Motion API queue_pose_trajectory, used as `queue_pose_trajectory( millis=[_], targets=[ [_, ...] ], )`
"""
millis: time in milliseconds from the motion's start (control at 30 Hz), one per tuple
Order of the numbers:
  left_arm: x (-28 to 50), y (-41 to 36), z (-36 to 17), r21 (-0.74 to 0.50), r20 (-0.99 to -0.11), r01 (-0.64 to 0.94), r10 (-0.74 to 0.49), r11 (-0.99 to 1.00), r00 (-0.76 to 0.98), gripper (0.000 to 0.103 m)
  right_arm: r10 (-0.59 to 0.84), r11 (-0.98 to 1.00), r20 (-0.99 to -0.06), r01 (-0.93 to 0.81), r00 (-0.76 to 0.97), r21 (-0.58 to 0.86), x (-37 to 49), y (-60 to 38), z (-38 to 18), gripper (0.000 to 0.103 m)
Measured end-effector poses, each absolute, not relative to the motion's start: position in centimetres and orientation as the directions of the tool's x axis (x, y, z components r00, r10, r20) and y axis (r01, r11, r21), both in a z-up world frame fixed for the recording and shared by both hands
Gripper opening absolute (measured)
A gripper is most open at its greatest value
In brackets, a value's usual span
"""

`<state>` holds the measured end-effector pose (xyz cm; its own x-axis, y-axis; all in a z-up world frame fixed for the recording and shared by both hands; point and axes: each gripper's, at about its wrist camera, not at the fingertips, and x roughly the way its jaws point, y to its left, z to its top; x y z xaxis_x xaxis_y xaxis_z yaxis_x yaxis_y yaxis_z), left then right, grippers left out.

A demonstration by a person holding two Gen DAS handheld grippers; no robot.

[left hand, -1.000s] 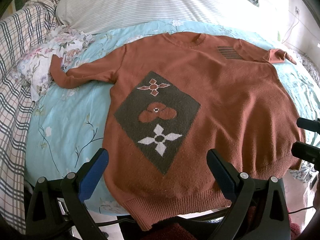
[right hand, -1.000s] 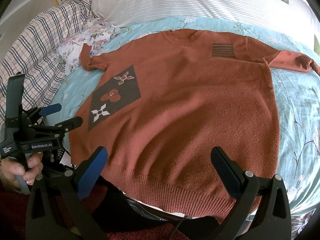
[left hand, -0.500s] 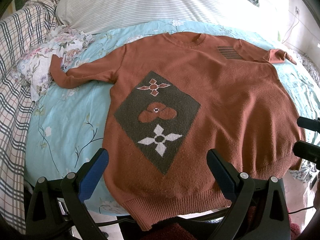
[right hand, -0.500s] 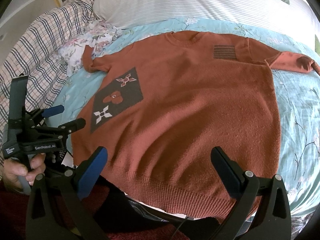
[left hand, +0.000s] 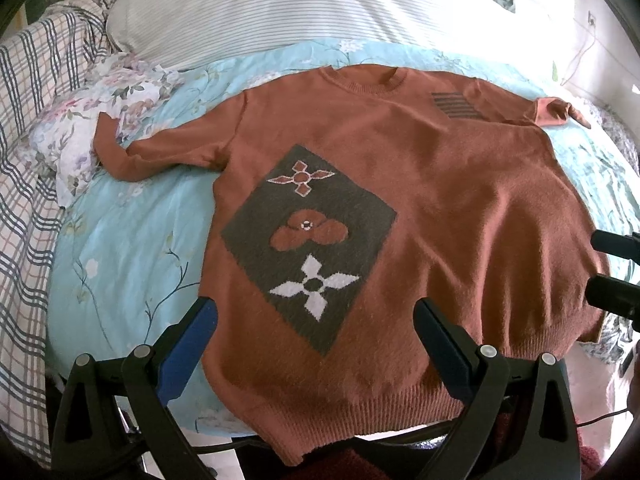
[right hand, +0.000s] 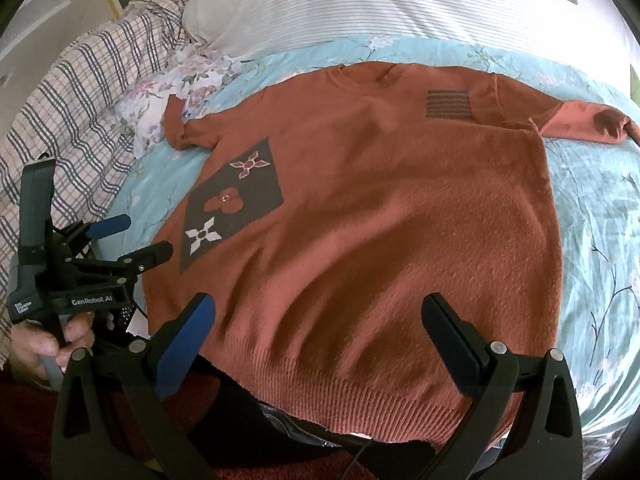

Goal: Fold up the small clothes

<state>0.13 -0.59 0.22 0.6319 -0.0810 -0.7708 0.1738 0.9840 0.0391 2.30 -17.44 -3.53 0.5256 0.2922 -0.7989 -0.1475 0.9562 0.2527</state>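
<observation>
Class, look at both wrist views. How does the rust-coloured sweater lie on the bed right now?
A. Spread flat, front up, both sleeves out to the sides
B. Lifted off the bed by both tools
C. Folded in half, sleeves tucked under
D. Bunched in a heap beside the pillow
A: the sweater lies spread open with its dark diamond patch facing up and a sleeve reaching out on each side, while both tools hover open at its hem.

Fuzzy matt knit sweater (left hand: 440,208)
</observation>
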Motion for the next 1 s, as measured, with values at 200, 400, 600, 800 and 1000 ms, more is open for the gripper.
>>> queue_pose_trajectory(
  millis=[200, 400, 600, 800, 1000],
  targets=[
    [1.4, -0.7, 0.1, 0.036, -0.770, 0.179, -0.087, 0.983, 0.633, 0.099, 0.304, 0.949, -0.780, -0.106, 0.546, 0.296, 2.9, -19.5, -3.6, 0.103],
    [3.5, -1.1, -0.2, 0.063, -0.787, 0.180, -0.063, 0.982, 0.614, 0.099, 0.289, 0.933, -0.738, -0.006, 0.609, 0.361, 4.5, -24.9, -3.0, 0.102],
    [5.5, -1.7, -0.4, 0.051, -0.801, 0.187, -0.072, 0.981, 0.594, 0.099, 0.219, 0.899, -0.693, 0.134, 0.687, 0.417, 7.4, -32.7, -2.1, 0.086],
    [7.6, -2.6, -0.8, 0.042, -0.820, 0.190, -0.075, 0.981, 0.567, 0.099, 0.092, 0.866, -0.672, 0.274, 0.735, 0.418, 12.0, -41.8, -0.5, 0.065],
    [9.6, -3.7, -1.7, 0.017, -0.850, 0.197, -0.089, 0.980, 0.519, 0.099, -0.056, 0.832, -0.676, 0.409, 0.734, 0.375, 19.3, -50.7, 0.9, 0.055]
  ],
)
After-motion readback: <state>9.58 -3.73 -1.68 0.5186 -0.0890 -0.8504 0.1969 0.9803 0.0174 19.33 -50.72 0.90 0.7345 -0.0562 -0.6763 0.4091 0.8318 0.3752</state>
